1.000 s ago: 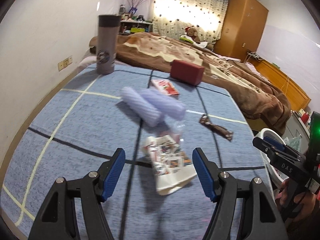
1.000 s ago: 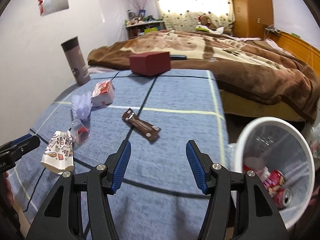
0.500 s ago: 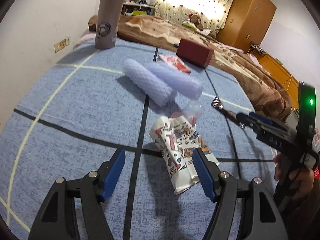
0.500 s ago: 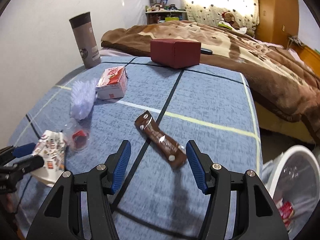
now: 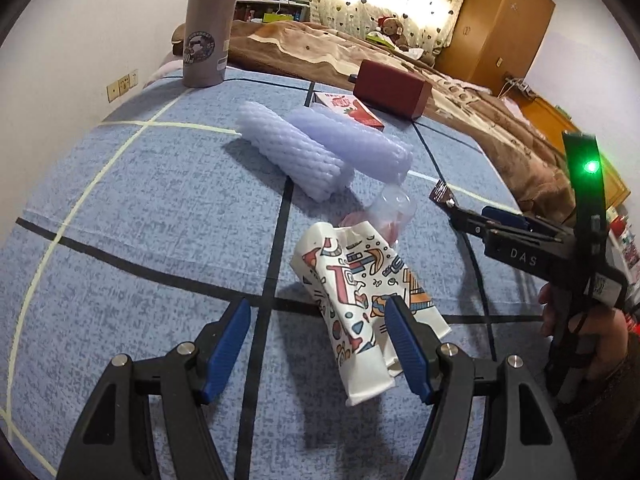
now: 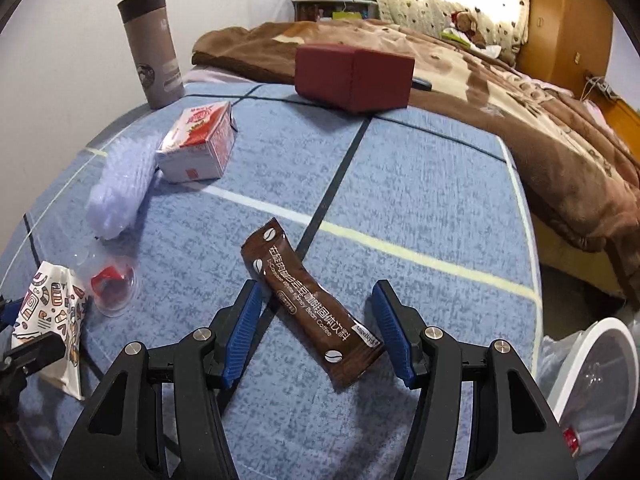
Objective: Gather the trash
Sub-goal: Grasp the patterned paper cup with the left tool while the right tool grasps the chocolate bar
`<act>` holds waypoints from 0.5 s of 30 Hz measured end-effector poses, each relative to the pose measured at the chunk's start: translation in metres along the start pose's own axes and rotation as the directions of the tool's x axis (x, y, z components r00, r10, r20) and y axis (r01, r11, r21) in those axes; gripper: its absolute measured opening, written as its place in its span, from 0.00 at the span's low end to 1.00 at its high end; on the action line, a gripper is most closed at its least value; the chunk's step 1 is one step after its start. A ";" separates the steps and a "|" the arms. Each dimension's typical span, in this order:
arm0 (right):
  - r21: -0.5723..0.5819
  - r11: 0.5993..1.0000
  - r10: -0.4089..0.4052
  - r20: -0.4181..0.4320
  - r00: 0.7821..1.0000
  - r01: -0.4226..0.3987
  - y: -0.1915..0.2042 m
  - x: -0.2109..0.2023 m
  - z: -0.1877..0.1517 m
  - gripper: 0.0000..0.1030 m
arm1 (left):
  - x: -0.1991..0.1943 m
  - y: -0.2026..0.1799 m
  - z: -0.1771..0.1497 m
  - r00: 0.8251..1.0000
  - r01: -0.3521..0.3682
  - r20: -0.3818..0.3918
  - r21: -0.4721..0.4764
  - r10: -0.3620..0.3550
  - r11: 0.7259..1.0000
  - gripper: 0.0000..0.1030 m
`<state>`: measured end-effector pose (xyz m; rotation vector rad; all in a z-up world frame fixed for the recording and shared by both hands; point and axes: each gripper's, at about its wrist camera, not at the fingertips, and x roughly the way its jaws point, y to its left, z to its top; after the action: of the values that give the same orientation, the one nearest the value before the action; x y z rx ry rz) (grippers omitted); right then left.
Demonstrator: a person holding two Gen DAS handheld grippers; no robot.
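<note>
A crushed paper cup (image 5: 356,292) with a colourful print lies on the blue tablecloth (image 5: 140,220). My left gripper (image 5: 318,320) is open just above it, the cup close against the right finger (image 5: 404,340). A brown coffee sachet (image 6: 296,280) lies slantwise on the cloth. My right gripper (image 6: 318,294) hangs open over it, one finger on each side and neither pressing. The right gripper (image 5: 492,220) also shows at the right of the left wrist view. A bit of the left gripper (image 6: 28,352) shows beside the paper cup (image 6: 52,312).
A clear plastic cup (image 6: 112,284) with something red inside, two foam net sleeves (image 5: 296,156) and a milk carton (image 6: 200,144) lie on the cloth. A dark red box (image 6: 354,74) and a grey thermos (image 6: 150,48) stand at the back. A white bin (image 6: 588,368) stands off the right edge.
The left gripper came down and forward, so the paper cup now lies between its fingers. The right gripper swung left, away from the bin, and now straddles the coffee sachet.
</note>
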<state>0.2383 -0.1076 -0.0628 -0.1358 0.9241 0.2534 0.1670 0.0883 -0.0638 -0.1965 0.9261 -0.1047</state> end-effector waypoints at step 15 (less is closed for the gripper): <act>0.018 1.000 0.009 0.003 1.000 -0.009 0.005 -0.003 -0.003 0.36 | 0.000 -0.002 0.002 1.000 0.008 0.004 0.007 -0.008 1.000 0.41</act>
<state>0.2326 -0.1041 -0.0619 -0.1147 0.9236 0.2535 0.1687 0.0863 -0.0625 -0.1937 0.9204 -0.1150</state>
